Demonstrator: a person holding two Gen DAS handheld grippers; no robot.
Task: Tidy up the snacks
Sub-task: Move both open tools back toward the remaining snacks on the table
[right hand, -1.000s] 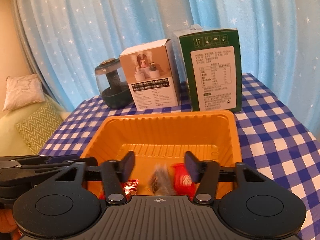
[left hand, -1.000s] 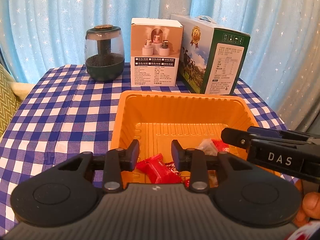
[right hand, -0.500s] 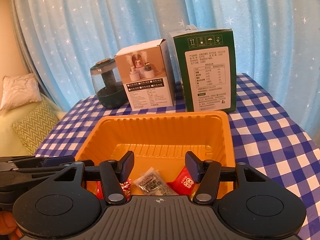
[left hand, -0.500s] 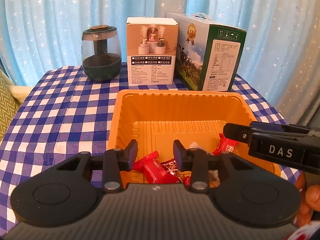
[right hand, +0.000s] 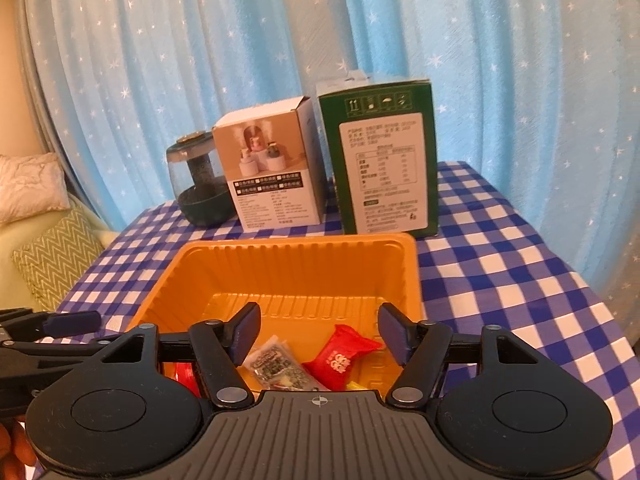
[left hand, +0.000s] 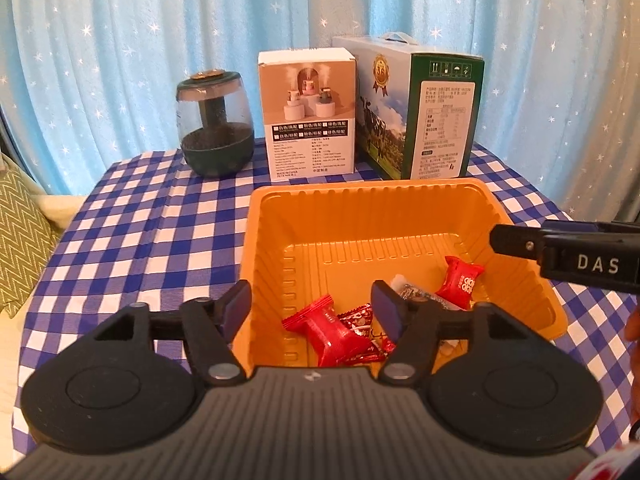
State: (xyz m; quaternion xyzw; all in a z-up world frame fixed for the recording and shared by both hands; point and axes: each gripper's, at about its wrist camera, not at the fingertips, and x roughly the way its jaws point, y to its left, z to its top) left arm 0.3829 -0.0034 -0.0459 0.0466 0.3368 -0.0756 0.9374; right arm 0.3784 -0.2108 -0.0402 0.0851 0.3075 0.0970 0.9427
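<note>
An orange plastic tray [left hand: 360, 204] [right hand: 296, 256] sits on the checked tablecloth and holds several wrapped snacks. In the left wrist view a red snack packet [left hand: 330, 330] lies on the tray floor below my left gripper [left hand: 310, 306], whose jaws are opening with nothing pressed between them. Another red packet [left hand: 460, 282] and a silvery packet [left hand: 412, 292] lie further right. In the right wrist view my right gripper [right hand: 320, 330] hangs over the tray's near end, jaws opening and empty, above a red packet [right hand: 342, 356] and a grey packet [right hand: 274, 362].
At the table's back stand a dark green glass jar [left hand: 216, 132], a white product box [left hand: 306, 114] and a green milk carton [left hand: 420, 108]. Blue starred curtains hang behind. A sofa with a zigzag cushion [right hand: 56, 260] lies left. Each gripper's side shows in the other's view.
Both grippers' jaws have spread wider. The red packet that sat between the left fingers now lies free on the tray floor. The snacks under the right gripper have settled in the tray.
</note>
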